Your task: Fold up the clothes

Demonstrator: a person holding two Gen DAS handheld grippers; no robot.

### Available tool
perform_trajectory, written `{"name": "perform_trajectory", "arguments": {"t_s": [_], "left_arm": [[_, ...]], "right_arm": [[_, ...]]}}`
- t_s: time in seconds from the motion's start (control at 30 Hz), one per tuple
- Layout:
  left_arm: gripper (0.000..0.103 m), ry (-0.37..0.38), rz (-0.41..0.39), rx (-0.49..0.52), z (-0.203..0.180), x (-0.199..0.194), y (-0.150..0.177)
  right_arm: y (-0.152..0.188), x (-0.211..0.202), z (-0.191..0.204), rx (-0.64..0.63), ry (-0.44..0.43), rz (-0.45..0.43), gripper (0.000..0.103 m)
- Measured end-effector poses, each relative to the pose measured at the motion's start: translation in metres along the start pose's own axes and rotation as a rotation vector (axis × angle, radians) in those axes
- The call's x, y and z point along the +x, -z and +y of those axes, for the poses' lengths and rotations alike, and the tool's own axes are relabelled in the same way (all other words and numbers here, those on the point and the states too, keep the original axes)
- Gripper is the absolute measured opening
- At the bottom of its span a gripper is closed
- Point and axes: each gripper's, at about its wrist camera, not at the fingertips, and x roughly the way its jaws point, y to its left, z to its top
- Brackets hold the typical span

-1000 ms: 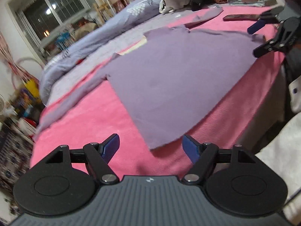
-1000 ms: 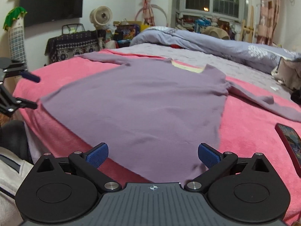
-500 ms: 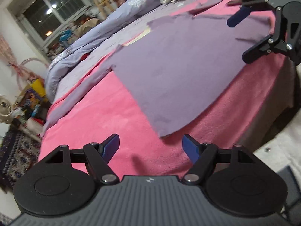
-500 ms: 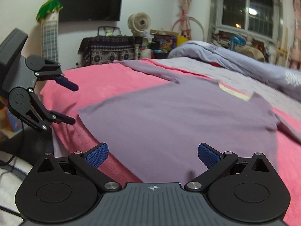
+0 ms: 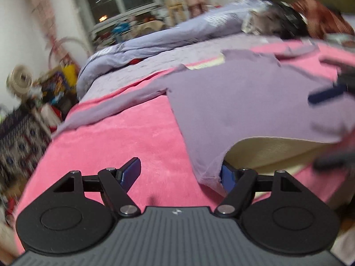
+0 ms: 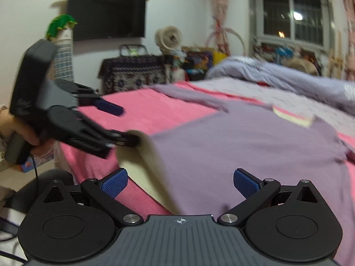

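- A bedroom with a window (image 6: 290,24) and a dark TV (image 6: 106,15) on the wall. A bed has a pink blanket (image 5: 124,139) and a blue-gray quilt (image 5: 155,42) at the back.
- A purple shirt (image 5: 239,95) lies flat on the pink blanket, with its sleeves out to the sides.
- The left claw (image 5: 180,173) is spread wide. Its right finger (image 5: 227,175) is under the near corner of the shirt. That corner is lifted, and the pale inside shows.
- The right claw (image 6: 180,180) is spread wide too. It holds nothing. The shirt hem lies between its fingers.
- From the right view, the left claw (image 6: 126,126) has its lower finger at the lifted, pale corner and its upper finger well above it.
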Motion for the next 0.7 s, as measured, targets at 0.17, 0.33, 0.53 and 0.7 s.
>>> {"name": "perform_trajectory", "arguments": {"t_s": [0.17,0.33,0.53,0.7], "left_arm": [[0.076,-0.008,-0.009,-0.141,0.013,0.006,-0.007],[0.076,-0.011,0.008,-0.149,0.013,0.005,0.001],[0.092,-0.038,0.003,-0.103,-0.006,0.002,0.007],[0.096,-0.128,-0.014,0.011,-0.038,0.008,0.009]], "right_arm": [[-0.002,0.022,0.019,-0.064,0.106,-0.028,0.103],[0.011,0.025,0.008,-0.098,0.271,0.019,0.103],[0.031,0.003,-0.023,-0.227,0.472,0.075,0.103],[0.052,-0.029,-0.054,-0.273,0.67,0.154,0.103]]}}
